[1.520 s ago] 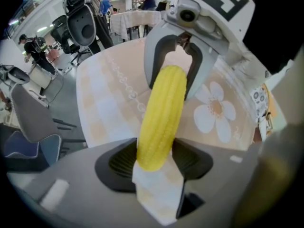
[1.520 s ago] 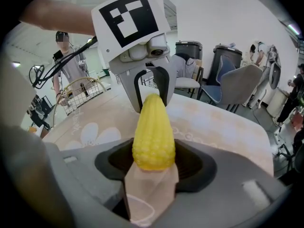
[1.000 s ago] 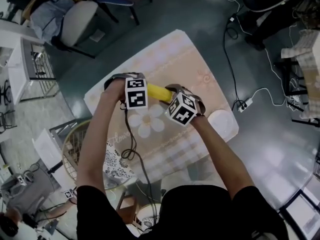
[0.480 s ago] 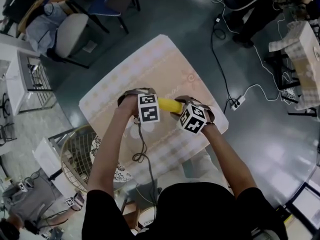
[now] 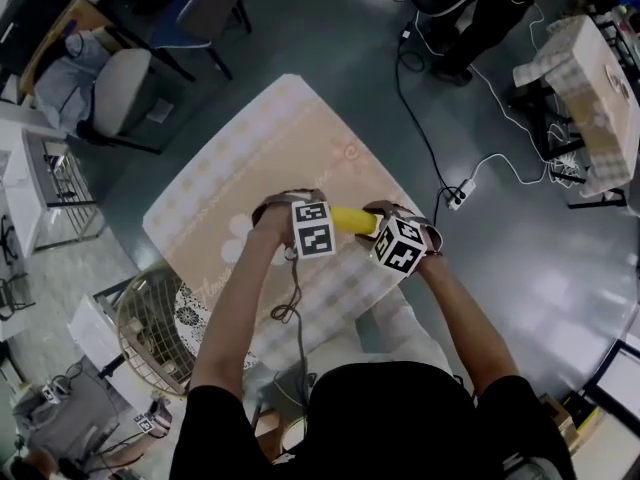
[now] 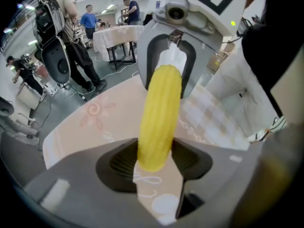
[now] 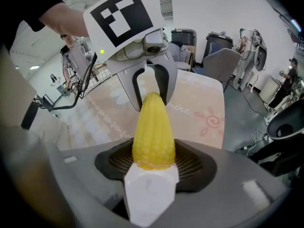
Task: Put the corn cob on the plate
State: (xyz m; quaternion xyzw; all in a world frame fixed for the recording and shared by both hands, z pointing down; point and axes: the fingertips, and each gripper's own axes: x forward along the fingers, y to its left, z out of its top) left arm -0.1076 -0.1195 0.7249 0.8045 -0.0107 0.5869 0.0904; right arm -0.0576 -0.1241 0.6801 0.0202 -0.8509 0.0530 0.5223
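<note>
A yellow corn cob (image 5: 350, 219) hangs level above the table (image 5: 260, 148), held at both ends. My left gripper (image 5: 297, 211) is shut on its narrow tip, whose pads (image 6: 121, 161) press the tip (image 6: 154, 156) from both sides. My right gripper (image 5: 383, 224) is shut on the thick end (image 7: 153, 146), with the white stalk (image 7: 149, 194) sticking out behind the jaws. Each gripper view shows the other one facing it: the right gripper (image 6: 171, 56) and the left gripper (image 7: 149, 87). The corn floats over the table's near right corner. No plate shows in any view.
The table wears a peach cloth with flower prints. A wicker basket (image 5: 150, 313) stands on the floor at the near left. Chairs (image 5: 120, 83) sit at the far left. Cables and a power strip (image 5: 458, 193) lie on the floor to the right. People (image 6: 71, 37) stand in the background.
Both grippers have carried the corn together toward the table's near right corner. Their hold on it is unchanged. The white plate seen earlier beside the right hand is out of sight.
</note>
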